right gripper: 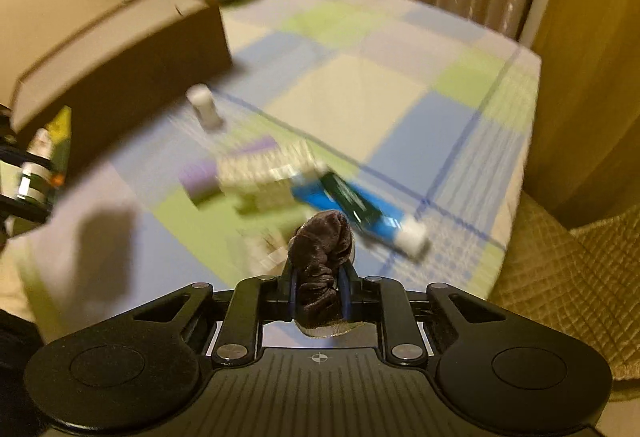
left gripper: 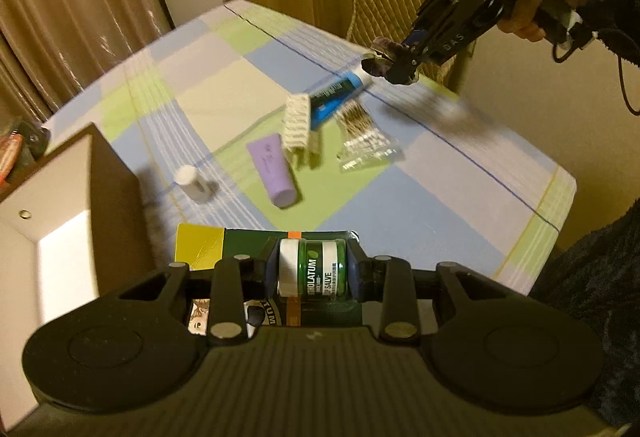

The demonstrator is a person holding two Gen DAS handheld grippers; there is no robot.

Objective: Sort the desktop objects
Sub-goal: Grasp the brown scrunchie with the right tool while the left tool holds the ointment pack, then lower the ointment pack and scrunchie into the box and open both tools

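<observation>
— Left wrist view first. Left gripper clamped on the carded lip salve jar, held at 6 o'clock over the near table edge, just beside the open box at 9 o'clock.

— Risk there?

— Grip sits on a round jar in a blister card; could twist or slip out before reaching the box. Card corner might catch the box wall.

— Right wrist view?

— Blurred throughout. Right gripper pinched shut on a dark scrunchie, aloft above the table. Toothpaste tube at 1 o'clock, purple tube at 11, small white bottle upright further off.

— Hazard?

— Soft fabric, held by a fold only; could sag free mid-swing. Fast sweep might topple the upright bottle.
</observation>
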